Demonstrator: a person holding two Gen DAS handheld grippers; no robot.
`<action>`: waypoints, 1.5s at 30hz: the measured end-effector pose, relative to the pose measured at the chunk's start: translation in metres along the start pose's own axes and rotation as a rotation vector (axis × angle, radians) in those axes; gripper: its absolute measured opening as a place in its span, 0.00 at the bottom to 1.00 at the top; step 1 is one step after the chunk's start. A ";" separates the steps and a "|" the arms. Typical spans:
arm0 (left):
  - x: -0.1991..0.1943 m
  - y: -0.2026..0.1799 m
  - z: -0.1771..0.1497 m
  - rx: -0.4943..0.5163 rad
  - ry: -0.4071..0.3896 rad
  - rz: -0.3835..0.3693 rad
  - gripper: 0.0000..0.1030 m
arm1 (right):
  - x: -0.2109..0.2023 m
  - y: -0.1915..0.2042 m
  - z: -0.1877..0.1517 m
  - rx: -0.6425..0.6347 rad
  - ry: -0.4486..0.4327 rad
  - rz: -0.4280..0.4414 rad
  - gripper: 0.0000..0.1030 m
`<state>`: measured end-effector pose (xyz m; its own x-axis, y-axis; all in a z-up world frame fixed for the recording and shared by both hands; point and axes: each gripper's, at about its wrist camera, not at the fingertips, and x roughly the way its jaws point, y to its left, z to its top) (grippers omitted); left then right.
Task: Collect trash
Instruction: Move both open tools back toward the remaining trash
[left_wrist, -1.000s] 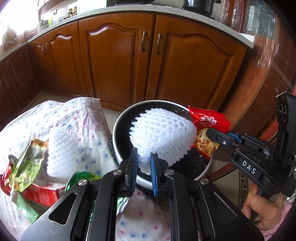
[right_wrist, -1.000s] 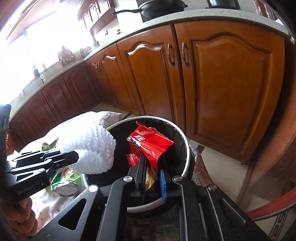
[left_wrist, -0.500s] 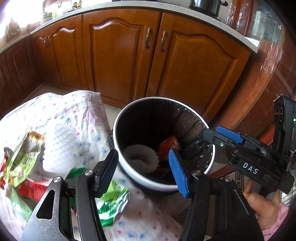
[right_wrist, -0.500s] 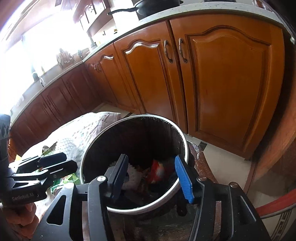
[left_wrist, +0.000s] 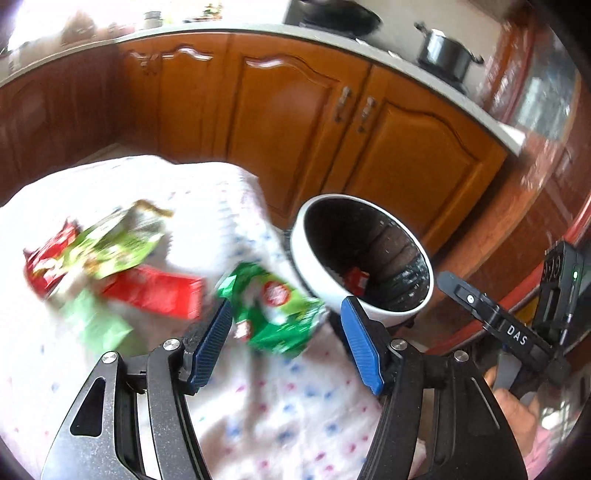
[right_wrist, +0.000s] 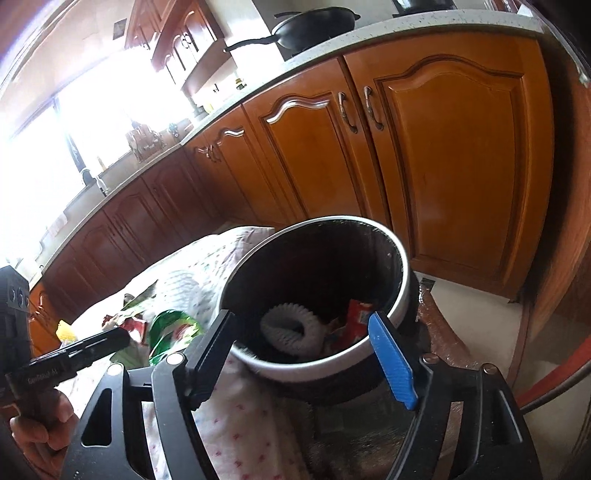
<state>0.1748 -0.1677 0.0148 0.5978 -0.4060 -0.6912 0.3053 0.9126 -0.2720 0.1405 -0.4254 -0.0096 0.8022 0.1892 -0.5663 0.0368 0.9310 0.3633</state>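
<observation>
My left gripper (left_wrist: 286, 345) has its blue-padded fingers (left_wrist: 212, 343) spread wide and holds nothing; it hangs over the dotted cloth (left_wrist: 266, 417), and a crumpled green wrapper (left_wrist: 271, 310) lies on the cloth between the two fingers, a little beyond their tips. My right gripper (right_wrist: 306, 356) is likewise splayed apart and empty, its tips framing the near rim of the bin (right_wrist: 400, 291).

The bin, white-rimmed and dark inside, stands just beside the cloth's right edge. In the right wrist view I see a white foam net (right_wrist: 291, 328) curled at its bottom, with a red wrapper (right_wrist: 356, 317) lying against it on the right.

Further left on the cloth, well apart from the bin, more trash lies in a blurred heap: a red packet (left_wrist: 155, 291), a light green bag (left_wrist: 114, 243) overlapping it, and another red wrapper at the far left whose shape I cannot make out.

Beyond all of this run the wooden cabinet doors (right_wrist: 447, 162) under a pale countertop, where a black pan (right_wrist: 314, 22) sits.
</observation>
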 end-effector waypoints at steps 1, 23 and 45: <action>-0.005 0.008 -0.004 -0.021 -0.006 0.010 0.60 | -0.001 0.001 -0.001 0.002 0.000 0.005 0.74; -0.036 0.096 -0.046 -0.200 -0.024 0.096 0.60 | 0.010 0.087 -0.038 -0.188 0.058 0.113 0.77; 0.017 0.119 -0.026 -0.274 0.031 0.212 0.65 | 0.087 0.171 -0.072 -0.797 0.065 -0.062 0.74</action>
<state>0.2019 -0.0645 -0.0464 0.6028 -0.2080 -0.7703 -0.0366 0.9572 -0.2871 0.1736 -0.2276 -0.0495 0.7755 0.1250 -0.6188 -0.3764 0.8785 -0.2943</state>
